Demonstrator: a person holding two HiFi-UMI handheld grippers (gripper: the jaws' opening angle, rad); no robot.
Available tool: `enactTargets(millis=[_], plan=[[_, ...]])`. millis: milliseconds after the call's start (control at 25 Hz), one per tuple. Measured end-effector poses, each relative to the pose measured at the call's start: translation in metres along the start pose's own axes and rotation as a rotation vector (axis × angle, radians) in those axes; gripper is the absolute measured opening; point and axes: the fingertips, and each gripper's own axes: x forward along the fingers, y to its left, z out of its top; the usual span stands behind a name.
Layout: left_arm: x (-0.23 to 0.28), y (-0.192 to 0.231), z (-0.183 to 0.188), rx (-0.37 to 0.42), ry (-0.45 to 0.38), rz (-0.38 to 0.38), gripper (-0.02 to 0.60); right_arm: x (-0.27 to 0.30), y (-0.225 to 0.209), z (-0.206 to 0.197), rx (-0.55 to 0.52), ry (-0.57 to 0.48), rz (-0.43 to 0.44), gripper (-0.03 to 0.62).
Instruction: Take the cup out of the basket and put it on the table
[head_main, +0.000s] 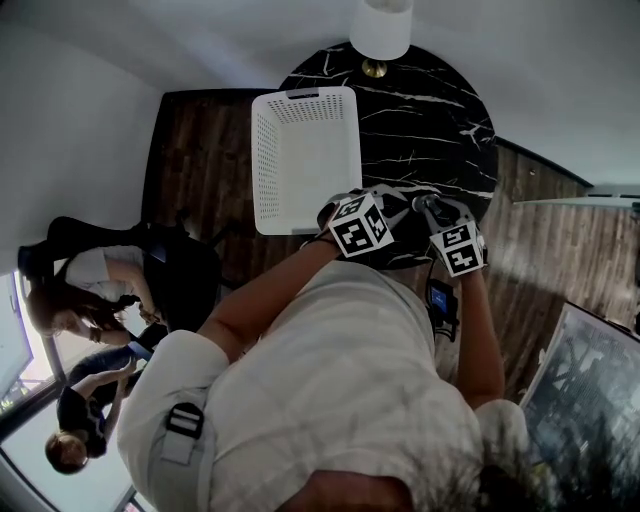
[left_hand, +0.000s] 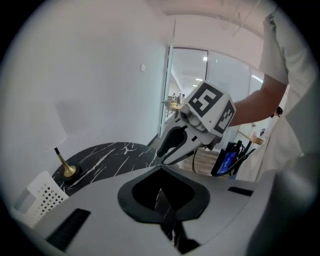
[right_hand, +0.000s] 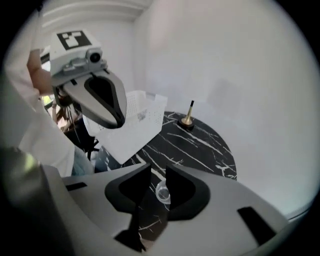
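Your right gripper (right_hand: 157, 170) has its jaws apart with a clear gap between them and nothing clamped; through that gap the cup (right_hand: 162, 192) shows, small and clear, mouth up, standing on the black marble table (right_hand: 200, 145) below the jaws and close by the right-hand one; can't tell whether the jaw touches it; the cup is outside the basket (head_main: 262, 160), near your edge of the table; your left gripper (left_hand: 160, 190) has its jaws brought together at the tips, only a thin sliver of marble showing behind them, holding nothing; in the head view both grippers sit side by side over the near rim of the table, marker cubes up, the left one just off the basket's near right corner, the right one beside it; the cup itself is too small to pick out in that view; the white perforated basket lies on the left part of the table with its left side overhanging the edge above the wood floor (head_main: 200, 150); lamp (head_main: 380, 30) with a white shade and brass foot stands at the far rim of the table, well apart from basket and grippers; the left gripper view looks across at your right gripper and forearm; the right gripper view has your left gripper high at left in front of the basket; two people (head_main: 90, 280) sit off to your left, away from the table.
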Motion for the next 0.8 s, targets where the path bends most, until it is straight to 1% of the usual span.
enactTargets(millis=[80,160,280,400,480,520,600,720,800], plan=[[-0.016,0.005,0.014,-0.034,-0.076,0.018,0.006,-0.016,-0.002,0.023,0.061,-0.097,-0.004,0.085],[-0.036,0.009,0.031,-0.057,-0.169,0.046,0.006,-0.036,-0.002,0.049,0.131,-0.215,0.001,0.045],[-0.073,0.014,0.059,-0.075,-0.325,0.112,0.006,-0.07,0.004,0.093,0.213,-0.396,0.02,0.028],[-0.108,0.019,0.081,-0.122,-0.478,0.156,0.006,-0.099,0.017,0.136,0.233,-0.528,0.041,0.02],[-0.126,0.019,0.089,-0.166,-0.549,0.165,0.006,-0.116,0.028,0.159,0.236,-0.601,0.064,0.014],[-0.134,0.019,0.092,-0.175,-0.576,0.177,0.006,-0.123,0.034,0.169,0.237,-0.635,0.076,0.012],[-0.152,0.018,0.098,-0.158,-0.626,0.225,0.006,-0.135,0.045,0.187,0.228,-0.696,0.095,0.011],[-0.184,0.019,0.106,-0.093,-0.697,0.313,0.006,-0.146,0.059,0.206,0.214,-0.764,0.113,0.011],[-0.198,0.02,0.108,-0.096,-0.732,0.359,0.006,-0.15,0.066,0.214,0.207,-0.79,0.122,0.009]])
